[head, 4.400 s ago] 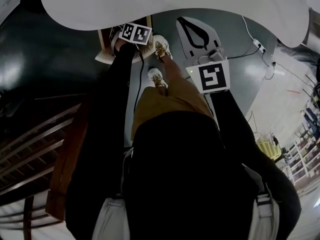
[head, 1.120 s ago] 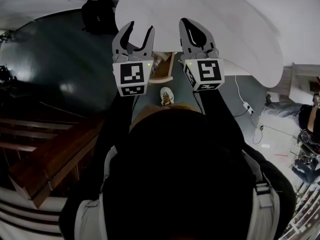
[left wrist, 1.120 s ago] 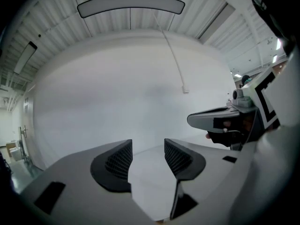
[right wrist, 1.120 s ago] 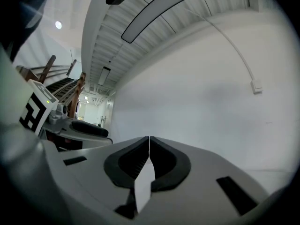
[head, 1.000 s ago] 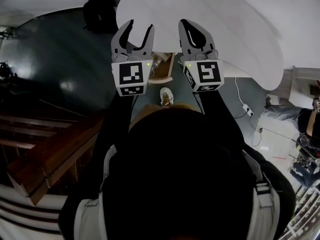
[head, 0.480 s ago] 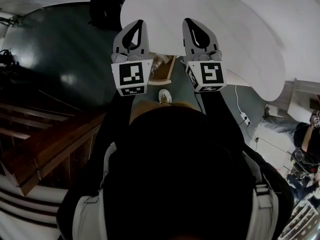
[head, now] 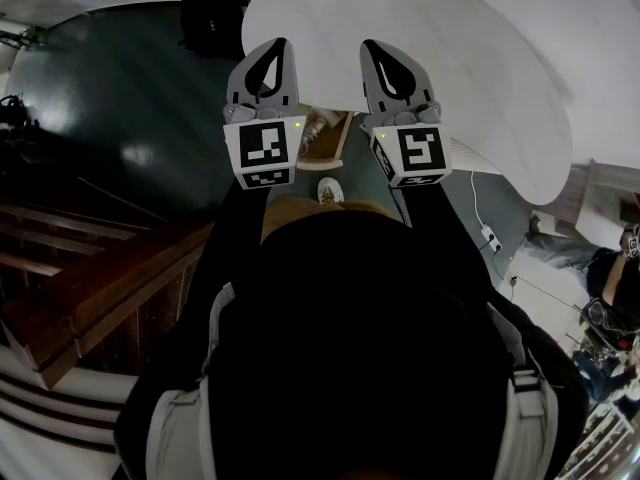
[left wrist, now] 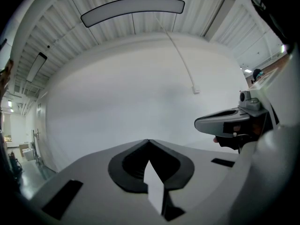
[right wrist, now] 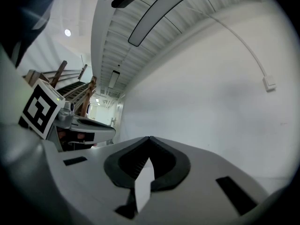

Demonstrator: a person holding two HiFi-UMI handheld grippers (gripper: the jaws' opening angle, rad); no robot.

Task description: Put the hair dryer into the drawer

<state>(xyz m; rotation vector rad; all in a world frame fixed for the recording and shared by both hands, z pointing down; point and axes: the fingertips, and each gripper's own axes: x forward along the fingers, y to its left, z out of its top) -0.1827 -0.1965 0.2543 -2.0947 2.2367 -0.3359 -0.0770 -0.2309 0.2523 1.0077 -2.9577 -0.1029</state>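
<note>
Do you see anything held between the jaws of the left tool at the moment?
No, the left tool has its jaws closed tip to tip, with nothing but the blank white wall beyond them.

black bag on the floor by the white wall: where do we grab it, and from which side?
Likely its top edge, from above on the open-floor side: the black bag sits slumped on the floor beside the white wall. No handle can be made out. The left gripper and right gripper are shut, empty; open one first.
</note>
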